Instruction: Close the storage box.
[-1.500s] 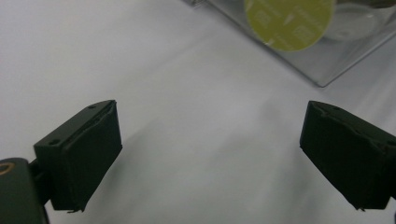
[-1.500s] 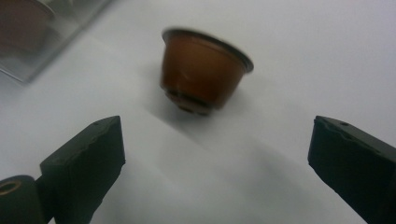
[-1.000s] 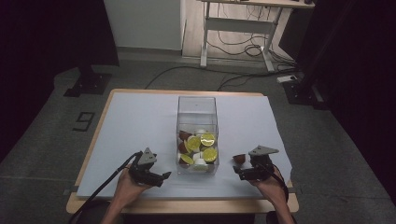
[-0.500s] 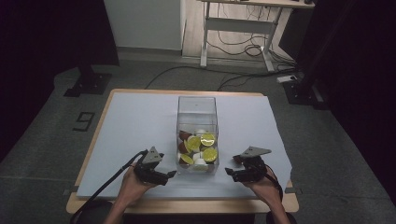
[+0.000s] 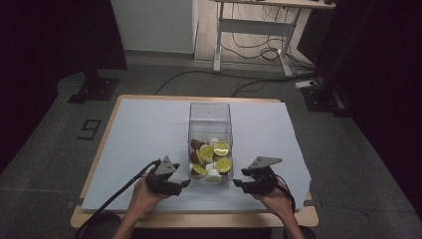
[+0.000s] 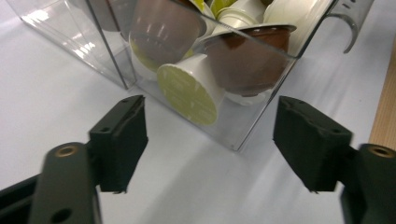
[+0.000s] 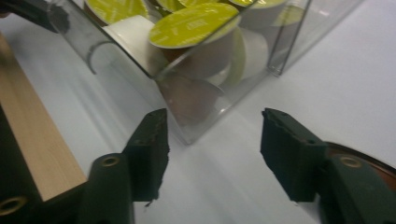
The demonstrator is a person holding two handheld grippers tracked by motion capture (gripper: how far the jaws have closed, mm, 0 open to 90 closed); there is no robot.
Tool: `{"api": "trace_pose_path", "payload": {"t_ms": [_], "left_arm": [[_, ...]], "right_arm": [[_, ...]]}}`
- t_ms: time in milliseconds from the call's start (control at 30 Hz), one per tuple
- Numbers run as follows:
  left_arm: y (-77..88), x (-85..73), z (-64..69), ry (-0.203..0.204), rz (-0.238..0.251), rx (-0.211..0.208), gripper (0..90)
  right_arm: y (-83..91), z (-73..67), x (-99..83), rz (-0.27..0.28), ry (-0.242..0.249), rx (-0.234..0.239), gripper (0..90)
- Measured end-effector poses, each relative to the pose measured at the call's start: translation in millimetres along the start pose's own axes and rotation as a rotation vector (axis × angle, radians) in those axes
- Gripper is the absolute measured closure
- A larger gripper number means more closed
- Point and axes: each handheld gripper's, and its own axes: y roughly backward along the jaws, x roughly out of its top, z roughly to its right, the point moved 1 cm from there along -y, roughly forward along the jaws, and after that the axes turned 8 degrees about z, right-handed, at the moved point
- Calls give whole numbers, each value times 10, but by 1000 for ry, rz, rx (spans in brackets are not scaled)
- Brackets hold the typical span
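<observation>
A clear plastic box (image 5: 210, 124) stands in the middle of the white-covered table (image 5: 144, 129), partly filled with coffee capsules (image 5: 214, 152): lime-green lids, brown and white cups. My left gripper (image 5: 180, 184) lies at the box's near left corner, my right gripper (image 5: 240, 183) at its near right corner. In the left gripper view the jaws (image 6: 212, 144) stand open and have just been closing, with the box corner (image 6: 238, 140) just ahead of them, untouched. The right gripper (image 7: 215, 154) is open too and has also been closing, facing the other corner (image 7: 187, 135); nothing is pinched.
A brown capsule (image 7: 369, 161) lies on the sheet under my right gripper's far jaw. The table's wooden front edge (image 5: 199, 218) runs just behind both hands. On the floor beyond the table are desk legs (image 5: 249, 35), cables and a "9" marking (image 5: 89, 129).
The right gripper has slid left toward the box's corner. Both pairs of jaws stand narrower than before. The left hand has hardly shifted.
</observation>
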Motion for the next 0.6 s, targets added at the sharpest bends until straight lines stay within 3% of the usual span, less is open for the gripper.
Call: {"api": "trace_pose_path", "payload": {"t_ms": [267,600], "left_arm": [[-28,11,24,-19,-14,-12,351],[-51,24,21,-19,-4,-43,486]], "right_arm": [[-32,-74,43,-13,38,20,607],[-56,-94,79,-19,52,8,681]]}}
